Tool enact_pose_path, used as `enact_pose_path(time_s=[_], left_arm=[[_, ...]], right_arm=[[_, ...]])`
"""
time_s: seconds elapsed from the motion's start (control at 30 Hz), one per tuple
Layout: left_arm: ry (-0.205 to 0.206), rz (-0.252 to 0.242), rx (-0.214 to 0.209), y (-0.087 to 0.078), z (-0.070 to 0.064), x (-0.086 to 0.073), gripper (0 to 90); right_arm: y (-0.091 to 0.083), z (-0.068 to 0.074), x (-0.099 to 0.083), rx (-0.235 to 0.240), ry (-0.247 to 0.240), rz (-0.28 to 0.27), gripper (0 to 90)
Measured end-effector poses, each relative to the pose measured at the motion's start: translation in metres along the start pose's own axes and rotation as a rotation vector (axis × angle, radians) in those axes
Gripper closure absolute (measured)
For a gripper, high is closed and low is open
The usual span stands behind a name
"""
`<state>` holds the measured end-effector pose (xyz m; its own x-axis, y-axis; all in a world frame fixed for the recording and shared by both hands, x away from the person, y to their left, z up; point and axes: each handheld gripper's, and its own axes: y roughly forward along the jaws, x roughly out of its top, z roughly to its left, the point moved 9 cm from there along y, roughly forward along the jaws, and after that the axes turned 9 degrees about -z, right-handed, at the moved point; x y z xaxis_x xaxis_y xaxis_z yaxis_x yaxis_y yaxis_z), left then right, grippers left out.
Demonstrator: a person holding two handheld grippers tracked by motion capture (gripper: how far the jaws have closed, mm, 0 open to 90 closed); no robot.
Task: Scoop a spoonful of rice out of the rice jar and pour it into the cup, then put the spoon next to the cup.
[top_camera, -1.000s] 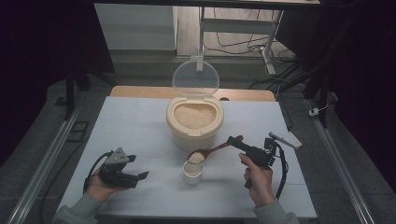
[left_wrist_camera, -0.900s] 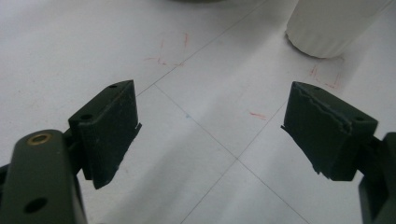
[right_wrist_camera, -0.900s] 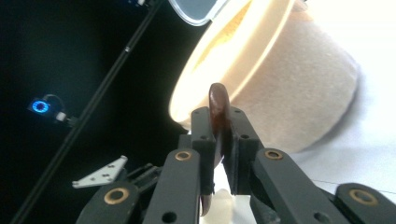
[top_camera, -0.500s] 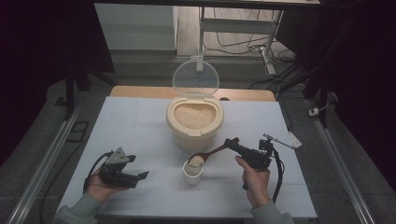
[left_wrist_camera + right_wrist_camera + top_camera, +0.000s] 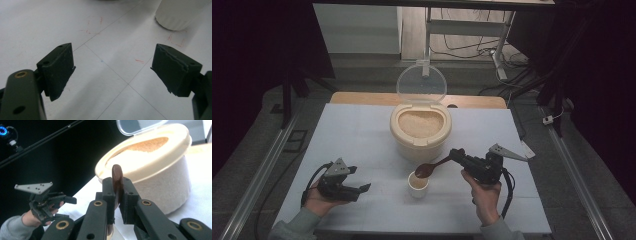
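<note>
**High view: spoon bowl over the cup, tipping step**

High view shows the right gripper (image 5: 460,156) with its fingers closed on the handle of a dark brown wooden spoon (image 5: 432,167). The spoon's bowl sits just above the rim of a small white paper cup (image 5: 418,185) on the pale blue-white counter (image 5: 352,135). Right gripper view confirms the clamp: both black fingers (image 5: 109,190) pinch the spoon handle (image 5: 117,180) edge-on between them.

Behind the cup stands a round cream plastic container of tan grain (image 5: 420,129), with its clear hinged lid (image 5: 421,82) upright and open. The container is near the cup, not touching it.

The left gripper (image 5: 343,184) rests low on the counter at the near left, well apart from the cup. Its fingers (image 5: 58,67) are spread wide on nothing; bare counter shows between them. The cup's base (image 5: 180,13) shows at the top right of the left gripper view.

Judged step: delivering a scoop from container to cup. Whether the spoon is loaded cannot be told, nor how full the cup is.

Next move likely calls for rolling the right wrist to tip the bowl inside the rim, keeping it centred so nothing spills. The cup is light and unheld; a bump could topple it.
</note>
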<state>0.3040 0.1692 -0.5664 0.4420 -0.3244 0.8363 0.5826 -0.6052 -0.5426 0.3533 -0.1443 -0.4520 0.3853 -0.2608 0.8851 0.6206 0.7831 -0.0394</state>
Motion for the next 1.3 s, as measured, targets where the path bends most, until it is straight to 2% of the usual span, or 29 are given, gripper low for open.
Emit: enact_pose_path(time_s=[0.1,0.43,0.7,0.83,0.97,1.3], left_arm=[[0.000,0.002,0.003,0.000,0.000,0.000,17.9],[-0.002,-0.005,0.004,-0.001,0.002,0.000,17.9],[0.000,-0.007,0.003,-0.002,0.002,0.000,17.9],[0.001,-0.006,0.001,-0.001,0.002,0.000,17.9],[0.000,-0.006,0.002,-0.001,0.002,0.000,17.9],[0.000,-0.006,0.001,-0.002,0.002,0.000,17.9]], right_arm=[[-0.003,0.002,0.004,0.011,-0.018,-0.015,83.2],[-0.015,0.003,0.023,0.033,-0.028,-0.075,83.1],[-0.030,0.005,0.044,0.028,-0.100,-0.095,83.1],[-0.039,0.003,0.053,0.021,-0.107,-0.047,83.1],[-0.042,0.000,0.052,0.019,-0.127,0.036,83.1],[-0.034,0.003,0.026,0.077,-0.133,0.264,83.0]])
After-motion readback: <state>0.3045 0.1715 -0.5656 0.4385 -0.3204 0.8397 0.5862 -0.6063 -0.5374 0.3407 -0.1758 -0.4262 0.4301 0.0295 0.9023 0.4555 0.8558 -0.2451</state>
